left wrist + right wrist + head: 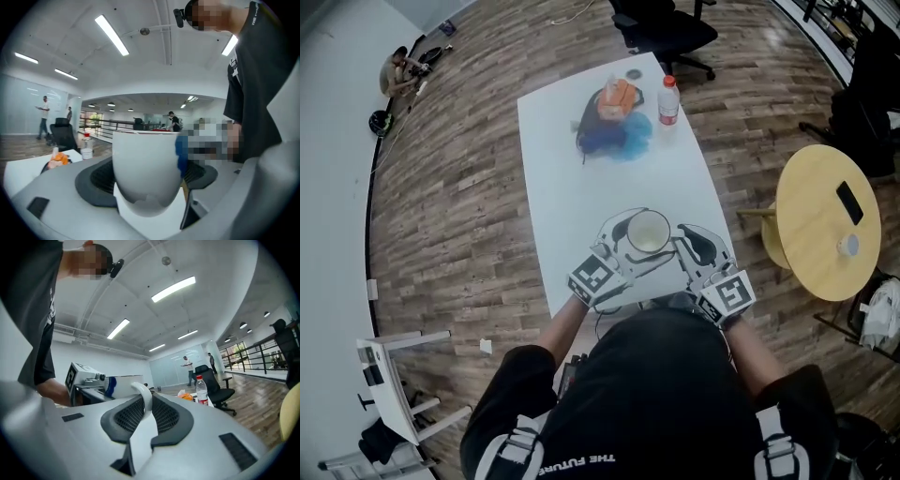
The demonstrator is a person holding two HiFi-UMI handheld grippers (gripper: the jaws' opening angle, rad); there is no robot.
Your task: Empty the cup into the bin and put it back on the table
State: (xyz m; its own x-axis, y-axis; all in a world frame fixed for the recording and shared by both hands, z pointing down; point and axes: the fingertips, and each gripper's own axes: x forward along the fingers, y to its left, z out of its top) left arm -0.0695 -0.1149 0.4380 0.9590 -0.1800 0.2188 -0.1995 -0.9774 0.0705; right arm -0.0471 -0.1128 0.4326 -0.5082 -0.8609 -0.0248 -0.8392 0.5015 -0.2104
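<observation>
Cup: a white cup (pixel 648 232) stands upright, mouth up, over the near end of the counter (pixel 572 187), between the two hand-held grippers. What it holds cannot be made out from the head view.
Cup and counter: whether its base rests on the counter or hangs just clear of it cannot be told.
Left hand-held gripper: the left hand-held gripper (pixel 637 242) reaches in from the lower left. In the left gripper view its jaws are closed around the cup's body (pixel 146 159), with a dark pad (pixel 101 180) pressed to each side.
Right hand-held gripper: the right hand-held gripper (pixel 682 239) comes in from the lower right. In the right gripper view its jaws are clamped on the cup's white handle (pixel 142 394), which curves up between the two dark pads (pixel 166 416).
Marker cubes: one sits on each hand-held gripper, close to the person's wrists.
Far end of counter: a clear bottle (pixel 668 99) with a red cap stands just beside an orange and blue heap (pixel 614 120), well apart from the cup.
Beyond the counter: a black office chair (pixel 667 28) on the wooden floor (pixel 459 187).
Right side: a round wooden table (pixel 811 225) with a dark phone (pixel 849 202) lying on it.
</observation>
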